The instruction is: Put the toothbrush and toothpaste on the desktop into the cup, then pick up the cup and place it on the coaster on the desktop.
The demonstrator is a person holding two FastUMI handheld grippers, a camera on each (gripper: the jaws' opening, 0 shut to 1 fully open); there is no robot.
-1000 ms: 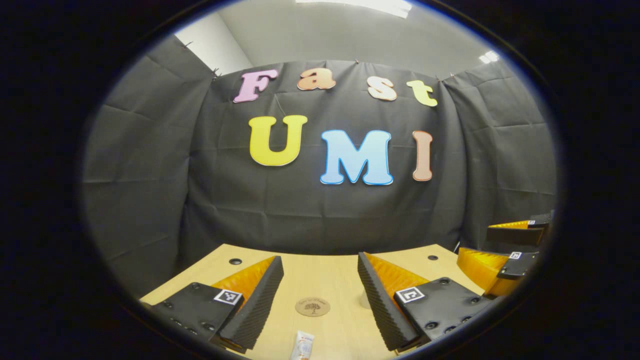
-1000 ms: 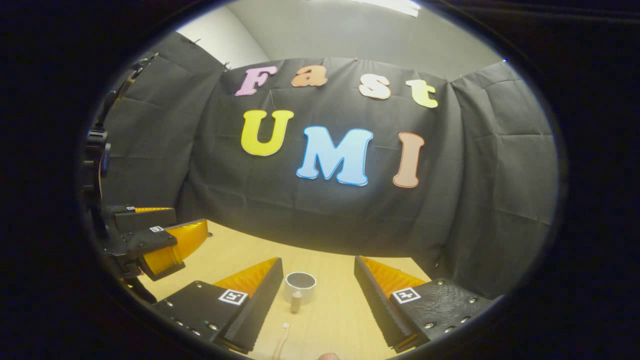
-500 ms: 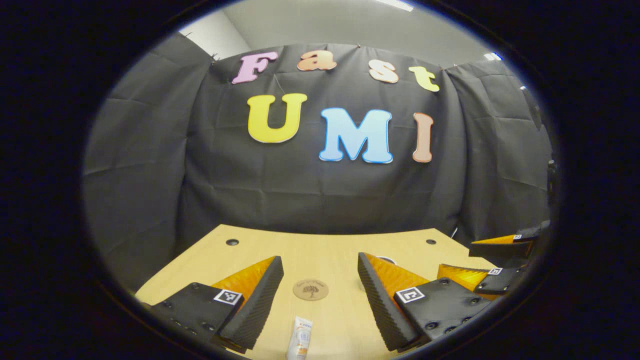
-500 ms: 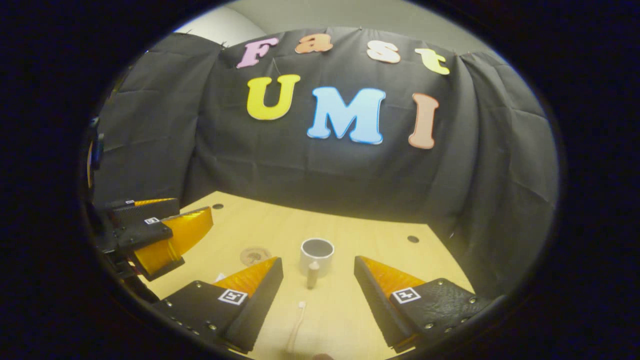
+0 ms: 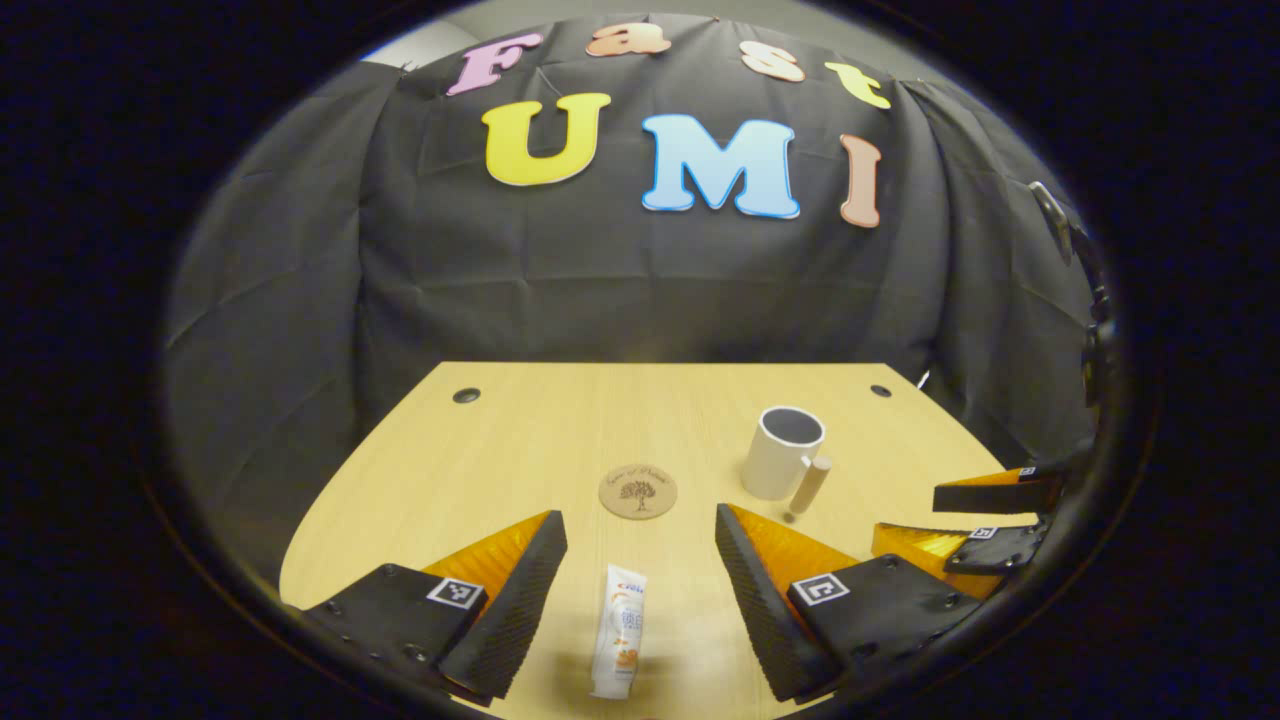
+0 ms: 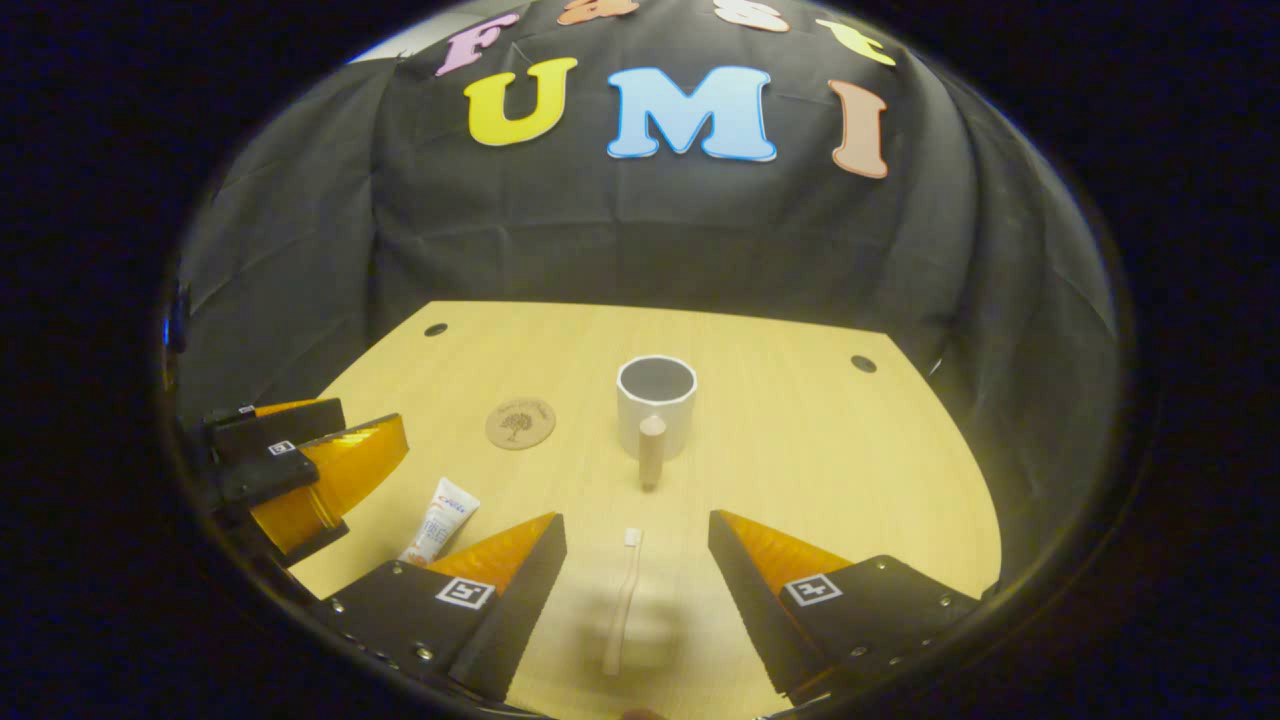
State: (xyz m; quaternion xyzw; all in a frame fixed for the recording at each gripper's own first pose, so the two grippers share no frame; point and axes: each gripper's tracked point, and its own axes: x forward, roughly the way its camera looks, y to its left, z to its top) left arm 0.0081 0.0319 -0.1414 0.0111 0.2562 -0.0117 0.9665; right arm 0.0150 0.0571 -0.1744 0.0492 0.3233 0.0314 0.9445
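A white toothpaste tube (image 5: 620, 644) lies on the wooden desk between the fingers of my open left gripper (image 5: 640, 560), below them. A round wooden coaster (image 5: 638, 491) sits just beyond it. The white cup (image 5: 781, 453) with a wooden handle stands upright to the right of the coaster. In the right gripper view a pale toothbrush (image 6: 621, 600) lies on the desk between the fingers of my open right gripper (image 6: 637, 558), with the cup (image 6: 656, 393) straight ahead, the coaster (image 6: 520, 423) to its left and the toothpaste tube (image 6: 439, 520) at lower left.
The wooden desk (image 5: 560, 430) ends at the black cloth wall behind, with small round holes near its back corners. The other gripper's fingers (image 5: 975, 520) hang over the desk's right edge in the left gripper view, and at the left (image 6: 300, 470) in the right gripper view.
Both views have tilted downward over the last second. More of the desk now shows, and the cup, coaster, toothpaste and toothbrush have come fully into sight. Both grippers stay open.
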